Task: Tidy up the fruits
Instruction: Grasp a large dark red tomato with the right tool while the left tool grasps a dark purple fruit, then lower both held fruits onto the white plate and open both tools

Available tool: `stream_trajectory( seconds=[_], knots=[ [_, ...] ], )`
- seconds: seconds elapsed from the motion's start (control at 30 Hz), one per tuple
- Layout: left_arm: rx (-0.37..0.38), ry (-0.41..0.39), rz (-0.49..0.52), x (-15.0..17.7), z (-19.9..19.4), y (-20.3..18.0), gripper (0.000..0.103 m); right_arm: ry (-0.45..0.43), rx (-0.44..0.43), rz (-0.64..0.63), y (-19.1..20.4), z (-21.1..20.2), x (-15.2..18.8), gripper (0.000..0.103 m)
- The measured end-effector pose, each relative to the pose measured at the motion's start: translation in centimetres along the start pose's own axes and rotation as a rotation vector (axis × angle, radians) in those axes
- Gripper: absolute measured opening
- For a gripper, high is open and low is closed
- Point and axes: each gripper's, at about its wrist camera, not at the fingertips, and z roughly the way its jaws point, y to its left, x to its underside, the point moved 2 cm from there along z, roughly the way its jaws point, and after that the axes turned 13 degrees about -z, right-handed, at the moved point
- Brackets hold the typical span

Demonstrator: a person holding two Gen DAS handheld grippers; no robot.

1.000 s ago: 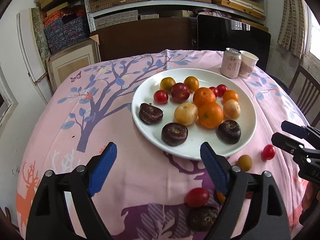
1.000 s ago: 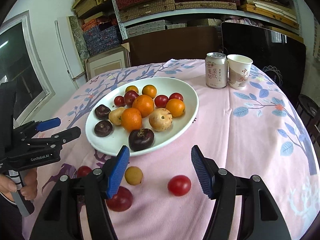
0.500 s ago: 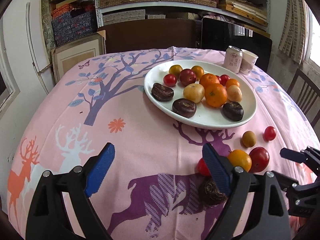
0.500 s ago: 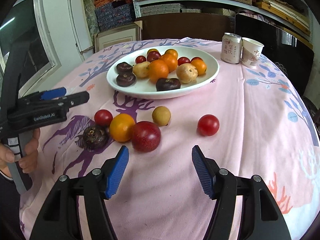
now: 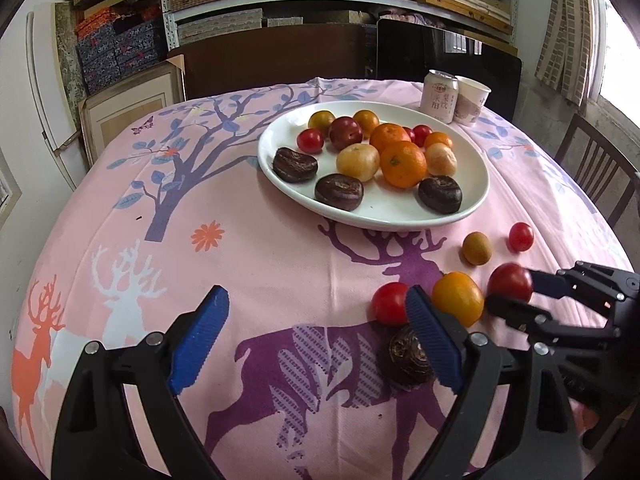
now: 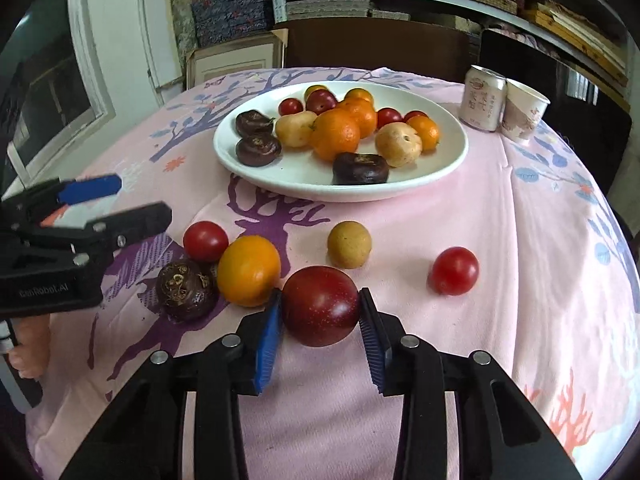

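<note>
A white plate (image 6: 448,162) (image 5: 280,148) holds several oranges, tomatoes, plums and dark chestnuts. Loose fruit lies on the pink cloth in front of it: a dark red plum (image 6: 320,306) (image 5: 510,282), an orange (image 6: 249,270) (image 5: 457,298), a small tomato (image 6: 205,241) (image 5: 390,309), a dark chestnut (image 6: 186,290) (image 5: 408,360), a tan fruit (image 6: 349,244) (image 5: 477,248) and a red tomato (image 6: 454,271) (image 5: 521,237). My right gripper (image 6: 320,328) (image 5: 516,294) has both pads against the plum on the cloth. My left gripper (image 5: 316,340) (image 6: 120,204) is open and empty, left of the loose fruit.
A drink can (image 6: 482,98) (image 5: 439,96) and a paper cup (image 6: 522,112) (image 5: 472,100) stand behind the plate at the right. Shelves with boxes line the back wall. A wooden chair (image 5: 592,168) stands at the table's right.
Both grippers drew back from the plate toward the near edge. The right gripper moved onto the dark red plum and narrowed its jaws around it.
</note>
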Motion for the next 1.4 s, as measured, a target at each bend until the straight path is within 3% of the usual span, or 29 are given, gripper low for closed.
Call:
stream_trajectory(
  seconds=[0.17, 0.53, 0.57, 0.63, 0.67, 0.87, 1.0, 1.17, 1.27, 1.4],
  knots=[
    [-0.001, 0.03, 0.058, 1.4, 0.7, -1.8, 0.087, -0.074, -0.023, 0.145, -3.8, -1.7, 0.9, 0.038],
    [0.048, 0.079, 0.097, 3.0, 0.9, -3.5, 0.082, -0.086, -0.058, 0.137, -3.6, -2.0, 0.7, 0.038],
    [0.046, 0.078, 0.119, 3.3, 0.9, -3.9, 0.079, -0.087, -0.06, 0.136, -3.5, -2.0, 0.7, 0.038],
    [0.031, 0.094, 0.146, 3.8, 1.5, -4.3, 0.06, -0.091, -0.061, 0.133, -3.4, -2.1, 0.6, 0.038],
    [0.064, 0.133, 0.138, 4.0, 2.0, -4.3, 0.043, -0.091, -0.062, 0.131, -3.3, -2.1, 0.6, 0.038],
    [0.065, 0.111, 0.144, 4.0, 1.7, -4.5, 0.041, -0.084, -0.07, 0.131, -3.2, -1.8, 0.7, 0.039],
    [0.07, 0.055, 0.097, 2.6, 0.0, -4.8, 0.041, -0.106, -0.066, 0.133, -3.1, -2.1, 0.6, 0.038],
    [0.076, 0.013, 0.057, 1.4, -2.4, -4.9, 0.041, -0.187, -0.018, 0.125, -3.3, -3.6, 0.2, 0.038],
    [0.052, -0.01, 0.062, 0.2, -3.2, -4.9, 0.041, -0.231, -0.022, 0.158, -3.6, -5.0, -0.4, 0.038],
    [0.05, -0.046, 0.044, -2.5, -3.6, -4.5, 0.041, -0.275, -0.029, 0.108, -3.0, -6.6, -2.1, 0.038]
  ],
)
